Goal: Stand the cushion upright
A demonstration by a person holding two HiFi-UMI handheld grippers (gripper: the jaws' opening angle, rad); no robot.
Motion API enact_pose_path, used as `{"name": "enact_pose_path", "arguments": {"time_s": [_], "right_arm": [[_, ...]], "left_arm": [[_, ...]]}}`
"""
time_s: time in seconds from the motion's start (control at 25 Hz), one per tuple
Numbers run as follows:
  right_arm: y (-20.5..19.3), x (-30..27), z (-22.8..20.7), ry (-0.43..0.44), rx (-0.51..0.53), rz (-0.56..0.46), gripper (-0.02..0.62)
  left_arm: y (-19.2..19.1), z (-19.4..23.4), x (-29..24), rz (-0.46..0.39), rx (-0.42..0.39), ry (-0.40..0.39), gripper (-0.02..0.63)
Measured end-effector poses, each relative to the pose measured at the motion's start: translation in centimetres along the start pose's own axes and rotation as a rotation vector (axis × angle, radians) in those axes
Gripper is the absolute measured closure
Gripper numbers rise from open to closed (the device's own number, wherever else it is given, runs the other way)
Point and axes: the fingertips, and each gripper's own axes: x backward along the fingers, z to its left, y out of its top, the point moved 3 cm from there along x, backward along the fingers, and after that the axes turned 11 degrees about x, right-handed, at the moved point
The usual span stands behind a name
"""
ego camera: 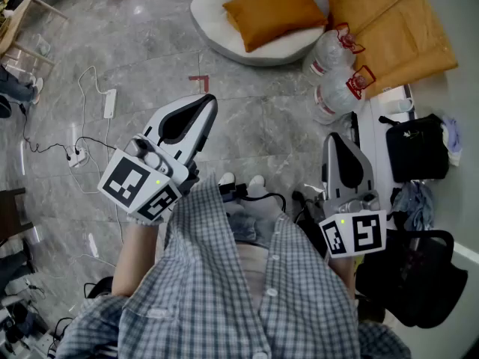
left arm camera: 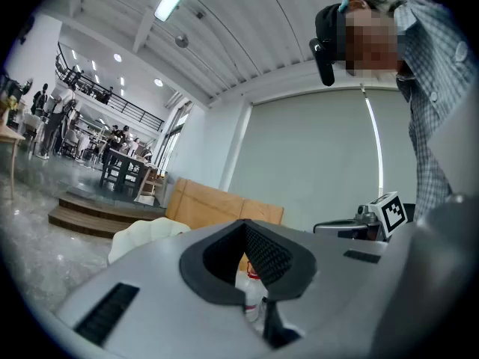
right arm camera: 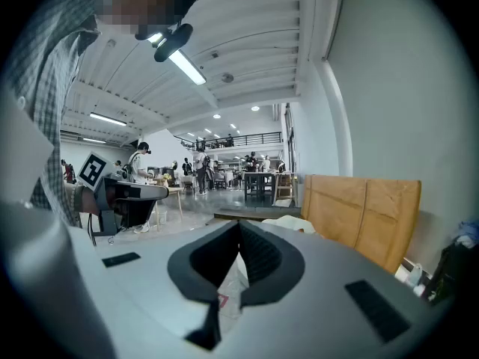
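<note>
Head view: the left gripper (ego camera: 203,107) and the right gripper (ego camera: 334,139) are smooth white moulded shells with black tapered inserts. Each carries a cube with black-and-white square markers at its rear. Both are held in front of the person's checked shirt (ego camera: 224,290). In each gripper view the ribbed black pads (left arm camera: 266,253) meet at the tip, so both pairs of jaws are fully together with nothing clamped. The floor (ego camera: 150,43) below is polished grey marble-pattern tile. The cushion (ego camera: 273,10) is well apart from both grippers, at the top of the view. It is a plump orange fabric rectangle lying on its broad face on a round white seat (ego camera: 217,40). Just right of the seat are two clear plastic water bottles (ego camera: 337,73) with red handles and flat brown cardboard panels (ego camera: 393,21).
</note>
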Motion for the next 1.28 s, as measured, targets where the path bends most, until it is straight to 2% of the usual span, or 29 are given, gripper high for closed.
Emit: {"name": "enact_pose_path", "arguments": {"time_s": [0.28, 0.52, 1.28], "right_arm": [[0.1, -0.2, 0.3, 0.001, -0.005, 0.002, 0.589], [0.2, -0.4, 0.5, -0.007, -0.007, 0.001, 0.589], [1.5, -1.9, 2.2, -0.09, -0.055, -0.033, 0.589]], "left_arm": [[0.3, 0.4, 0.1, -0.007, 0.006, 0.001, 0.598], [0.4, 1.0, 0.2, -0.023, 0.047, -0.01, 0.598], [1.9, 3.8, 1.1, -0.038, 0.047, -0.055, 0.598]]}}
